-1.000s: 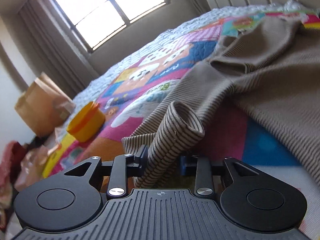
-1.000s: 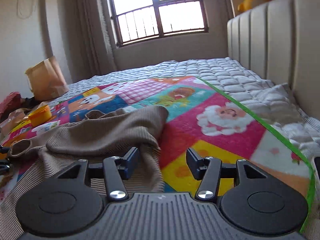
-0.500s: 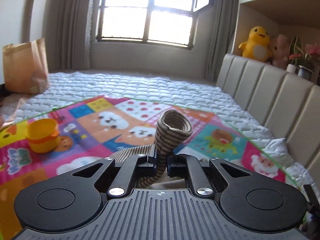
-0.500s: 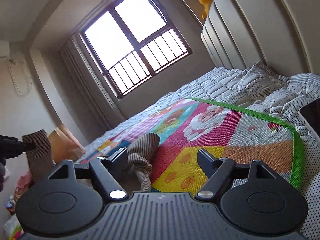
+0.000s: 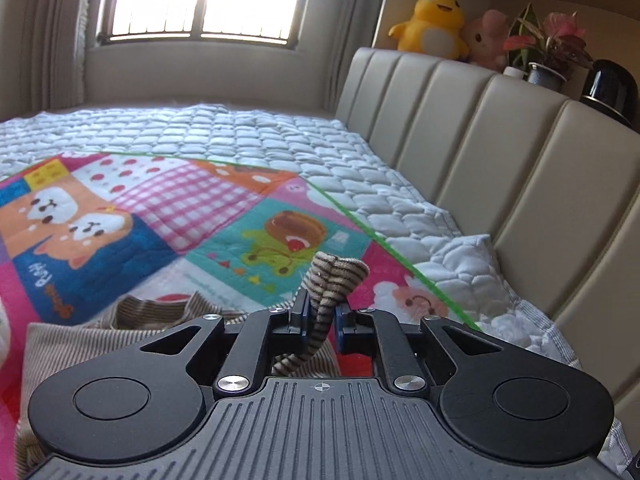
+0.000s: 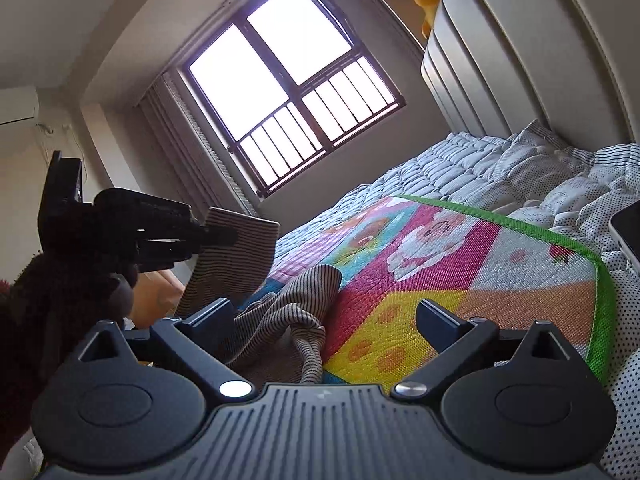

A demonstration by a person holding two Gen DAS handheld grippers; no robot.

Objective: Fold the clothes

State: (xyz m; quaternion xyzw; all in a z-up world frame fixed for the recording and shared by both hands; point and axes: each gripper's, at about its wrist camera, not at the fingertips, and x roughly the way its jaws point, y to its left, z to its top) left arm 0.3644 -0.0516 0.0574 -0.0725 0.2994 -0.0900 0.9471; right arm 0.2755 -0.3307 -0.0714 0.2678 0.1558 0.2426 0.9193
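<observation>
A brown striped knit garment lies on a colourful cartoon quilt (image 5: 168, 216) on the bed. My left gripper (image 5: 322, 314) is shut on the garment's sleeve cuff (image 5: 334, 276) and holds it lifted above the garment body (image 5: 80, 340). In the right wrist view the left gripper (image 6: 224, 236) shows at left with the cuff (image 6: 236, 256) hanging from it. My right gripper (image 6: 324, 316) is open and empty, tilted upward, with a bunched part of the garment (image 6: 288, 320) between and below its fingers.
A padded beige headboard (image 5: 500, 152) runs along the right, with a yellow plush duck (image 5: 434, 24), a pink toy and a plant on its shelf. A window (image 6: 288, 92) is at the far wall. A phone edge (image 6: 628, 232) lies on the dotted bedding at right.
My left gripper closed on the sleeve cuff, lifted it and swung right toward the headboard. My right gripper tilted upward and stayed open.
</observation>
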